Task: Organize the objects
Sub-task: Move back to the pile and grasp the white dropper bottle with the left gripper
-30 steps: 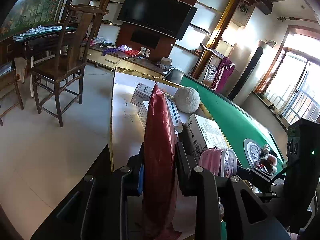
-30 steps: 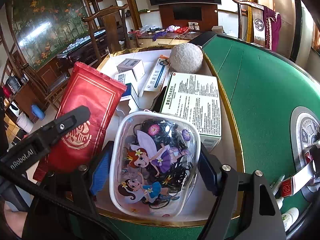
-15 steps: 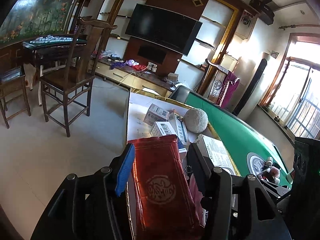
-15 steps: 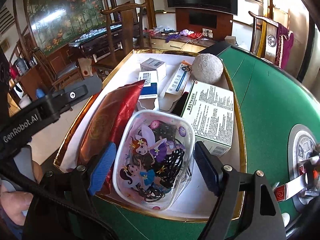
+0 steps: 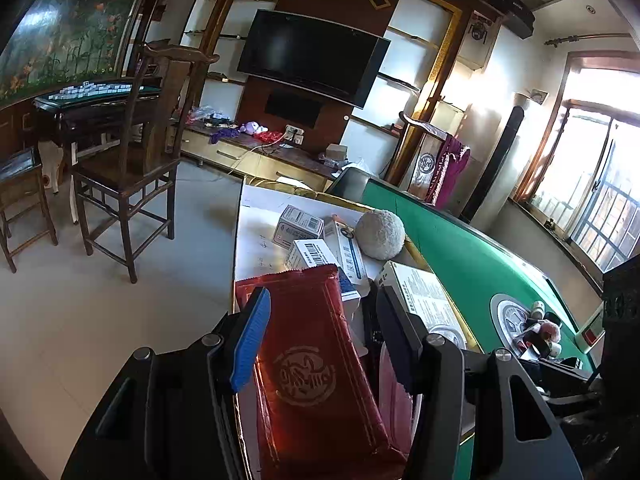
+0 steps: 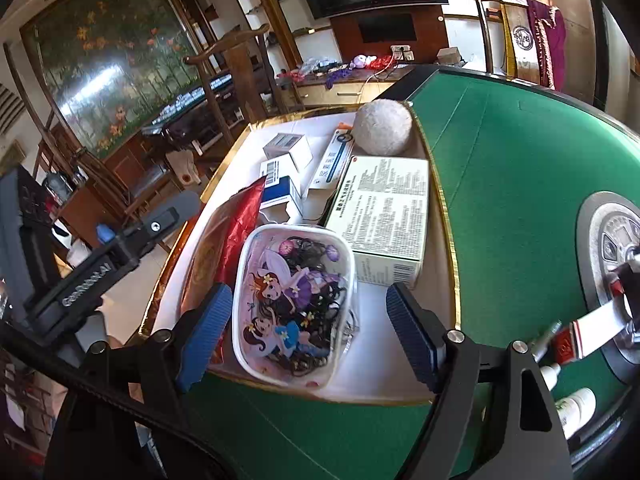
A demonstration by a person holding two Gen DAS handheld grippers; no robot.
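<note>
red foil packet (image 5: 320,368) lies soft, crinkly and light between spread left jaws; grip its stiff sealed edge. right jaws spread too.

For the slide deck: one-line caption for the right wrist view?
Right claw open around a cartoon-printed clear pouch lying in a gold-rimmed tray, beside a red packet.

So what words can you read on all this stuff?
"GenRobot.AI": white letters on the left gripper body, blurred but just readable.
Red packet: a round gold emblem with characters, too blurred to read.
Big white box: dense small print, too small to read.
Small boxes: barcodes and labels, unreadable.
Pouch: cartoon fairies, no words that I can see.
</note>
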